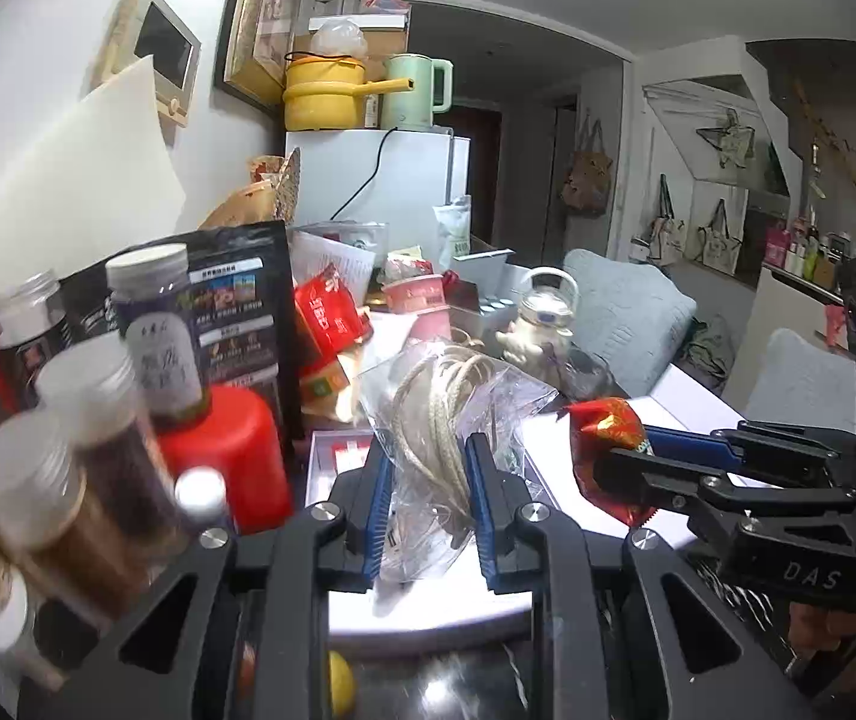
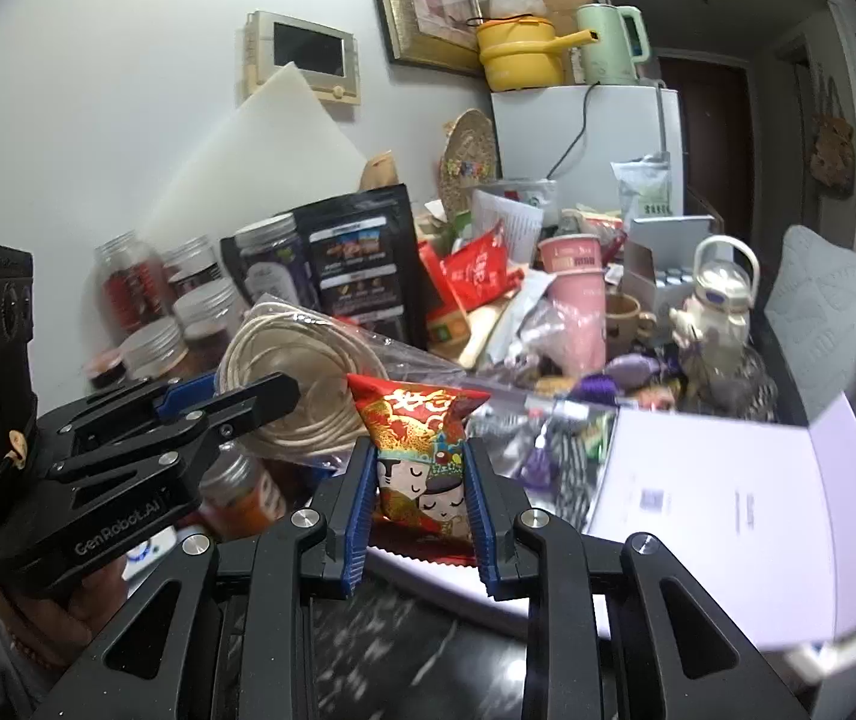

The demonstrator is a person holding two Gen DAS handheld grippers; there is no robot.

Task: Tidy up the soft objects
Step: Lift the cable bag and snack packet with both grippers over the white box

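Holding one soft packet apiece, both tools hang above the cluttered worktop (image 2: 727, 480), just in front of the red canister (image 1: 230, 450), which serves as the landmark. The left hand-held gripper (image 1: 428, 504) has its blue pads pressed shut on a clear bag of coiled cord (image 1: 433, 420), just right of the canister and raised clear of the white box (image 1: 338, 456) beneath. The right hand-held gripper (image 2: 422, 516) is clamped nearly closed on a red snack packet (image 2: 422, 450), farther right of the canister again and next to the cord bag (in the left wrist view the packet pokes out past the black finger). Both loads look light and yielding. The cord bag is slippery film around a springy coil, so a grip across the coil itself should hold better than one on loose plastic, which could slide or tear. The snack packet is puffy and crushable; taking it across its lower half, as now, seems sound, though hard squeezing might burst it. Neither item rests on anything at present.
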